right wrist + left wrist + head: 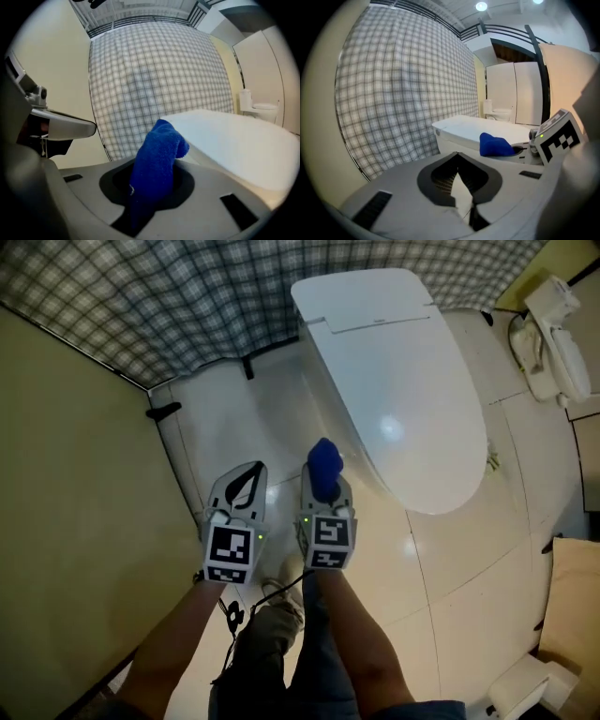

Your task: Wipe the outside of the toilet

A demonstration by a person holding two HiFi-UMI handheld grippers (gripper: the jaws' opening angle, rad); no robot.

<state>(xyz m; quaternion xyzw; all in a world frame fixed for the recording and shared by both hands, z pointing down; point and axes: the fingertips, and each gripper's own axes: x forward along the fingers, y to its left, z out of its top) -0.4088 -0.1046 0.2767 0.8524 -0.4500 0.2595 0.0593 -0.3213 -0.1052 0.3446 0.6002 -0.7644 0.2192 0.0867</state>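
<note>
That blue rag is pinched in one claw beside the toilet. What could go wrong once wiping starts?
1. The rag sits bunched in the right gripper with only a small tuft poking out, so hard plastic might rub the toilet instead of fabric.
2. Held as a wad, it could be pulled loose by firm rubbing.
3. The space between the toilet and the wall looks narrow, so the empty left gripper could knock either one.

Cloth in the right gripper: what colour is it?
The cloth is solid blue, clearest in right gripper view.
</note>
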